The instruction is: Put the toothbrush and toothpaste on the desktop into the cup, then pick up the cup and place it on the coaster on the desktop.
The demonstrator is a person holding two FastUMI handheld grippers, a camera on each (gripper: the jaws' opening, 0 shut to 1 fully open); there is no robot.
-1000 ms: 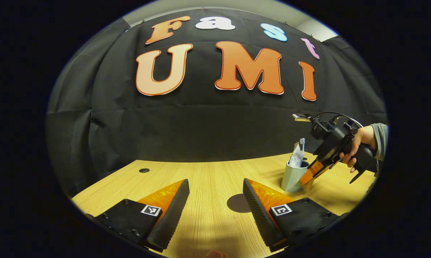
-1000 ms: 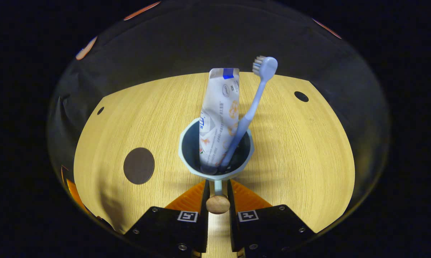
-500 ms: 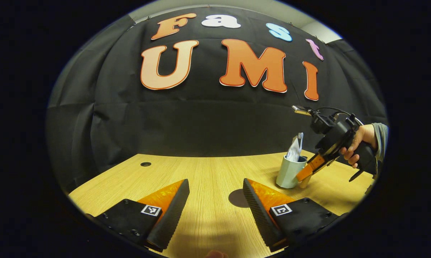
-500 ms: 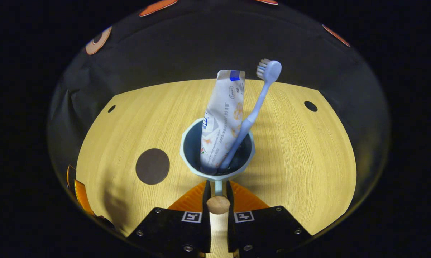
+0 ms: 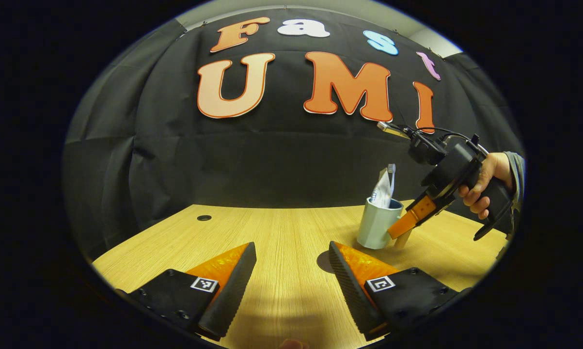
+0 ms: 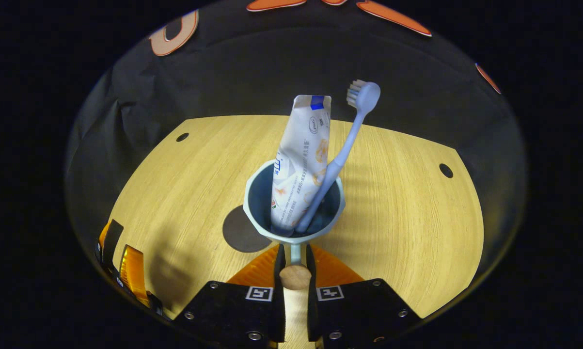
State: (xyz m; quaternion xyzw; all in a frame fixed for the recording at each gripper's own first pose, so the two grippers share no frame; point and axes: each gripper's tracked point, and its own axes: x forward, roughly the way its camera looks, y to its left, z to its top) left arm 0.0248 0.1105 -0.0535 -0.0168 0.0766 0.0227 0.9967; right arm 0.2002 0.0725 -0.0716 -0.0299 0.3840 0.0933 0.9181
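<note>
A pale blue cup (image 6: 293, 213) hangs above the wooden desktop (image 6: 407, 208), with my right gripper (image 6: 295, 264) shut on its handle. Upright inside the cup stand a white toothpaste tube (image 6: 302, 160) and a light blue toothbrush (image 6: 342, 150). The dark round coaster (image 6: 240, 236) lies on the desktop just left of the cup, partly hidden by it. In the left gripper view the cup (image 5: 377, 224) floats above the desktop at the right, held by the right gripper (image 5: 410, 220) in a person's hand (image 5: 482, 186). My left gripper (image 5: 291, 271) is open low over the desktop, the coaster (image 5: 326, 261) peeking beside its right finger.
The wooden desktop (image 5: 276, 232) has small dark holes (image 5: 204, 218) near its back edge, also seen as holes (image 6: 445, 170) in the right gripper view. The black cloth wall (image 5: 272, 160) rises behind. My left gripper's fingers (image 6: 126, 271) show at the lower left of the right gripper view.
The right gripper has lifted the cup off the desktop and carried it left toward the coaster, which now lies right beside the cup. The left gripper has barely moved.
</note>
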